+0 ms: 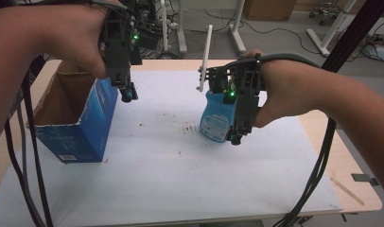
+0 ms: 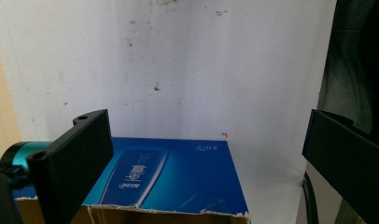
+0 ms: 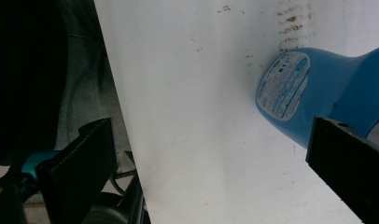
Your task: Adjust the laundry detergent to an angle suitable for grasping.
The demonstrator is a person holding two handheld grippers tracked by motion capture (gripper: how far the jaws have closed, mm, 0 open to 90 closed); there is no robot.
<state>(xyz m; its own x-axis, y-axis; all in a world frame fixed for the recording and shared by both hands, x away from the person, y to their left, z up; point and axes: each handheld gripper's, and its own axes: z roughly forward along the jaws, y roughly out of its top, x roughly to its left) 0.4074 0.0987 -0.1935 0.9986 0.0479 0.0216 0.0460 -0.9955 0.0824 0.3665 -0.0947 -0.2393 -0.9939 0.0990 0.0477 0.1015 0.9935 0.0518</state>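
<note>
Tongs above a blue box and a blue bottle on a white-covered bench.

The left tongs (image 1: 127,97) hang released over the right-hand wall of the open blue box (image 1: 81,125), with nothing between their jaws; in the left gripper view that blue wall lies below the spread jaws. The blue bottle (image 1: 217,119) sits on the bench (image 1: 171,179) well to the right of the box. The right tongs (image 1: 236,139) hover just beside the bottle, on its side away from the box, jaws spread wide and gripping nothing.
</note>
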